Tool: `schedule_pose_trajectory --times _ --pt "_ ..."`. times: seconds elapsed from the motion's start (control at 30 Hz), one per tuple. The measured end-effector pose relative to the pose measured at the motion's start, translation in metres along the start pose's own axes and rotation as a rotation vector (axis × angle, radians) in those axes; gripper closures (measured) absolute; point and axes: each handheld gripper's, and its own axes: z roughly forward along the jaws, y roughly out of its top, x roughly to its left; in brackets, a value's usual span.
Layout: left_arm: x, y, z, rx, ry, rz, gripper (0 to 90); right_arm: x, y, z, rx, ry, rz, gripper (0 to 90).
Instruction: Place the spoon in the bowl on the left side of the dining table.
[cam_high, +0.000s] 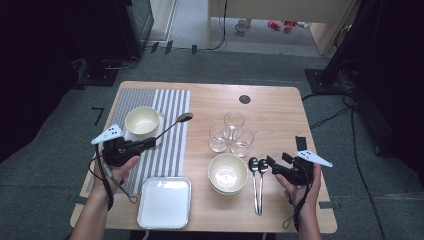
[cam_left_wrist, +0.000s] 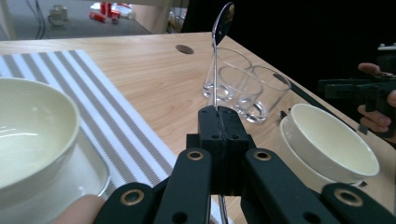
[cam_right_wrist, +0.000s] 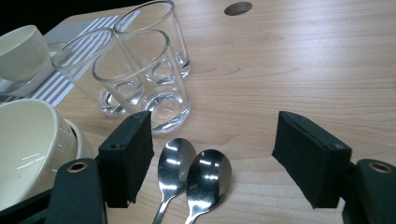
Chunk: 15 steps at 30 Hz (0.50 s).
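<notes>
My left gripper (cam_high: 150, 143) (cam_left_wrist: 219, 116) is shut on the handle of a metal spoon (cam_high: 177, 123) (cam_left_wrist: 223, 21), held above the striped placemat (cam_high: 170, 150) with its bowl raised toward the glasses. Beside it, a cream bowl (cam_high: 142, 120) (cam_left_wrist: 28, 126) sits on a square white dish. My right gripper (cam_high: 273, 163) (cam_right_wrist: 217, 140) stands open, just right of two spoons (cam_high: 258, 167) that lie side by side on the table, their bowls (cam_right_wrist: 175, 158) between the jaws. Left of them are stacked cream bowls (cam_high: 227, 172) (cam_right_wrist: 23, 140) (cam_left_wrist: 334, 144).
Three clear glasses (cam_high: 230, 132) (cam_left_wrist: 243, 88) (cam_right_wrist: 140, 74) cluster at mid-table behind the stacked bowls. A square white plate (cam_high: 165, 200) lies at the front edge. A round cable hole (cam_high: 244, 99) marks the far side of the wooden table (cam_high: 280, 115).
</notes>
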Motion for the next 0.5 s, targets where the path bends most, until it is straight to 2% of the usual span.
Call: schedule_pose_trajectory --times 0.5 --pt "0.026 -0.005 -0.020 -0.023 0.093 -0.048 90.0 -0.001 -0.002 0.002 0.007 -0.011 0.004 29.4"
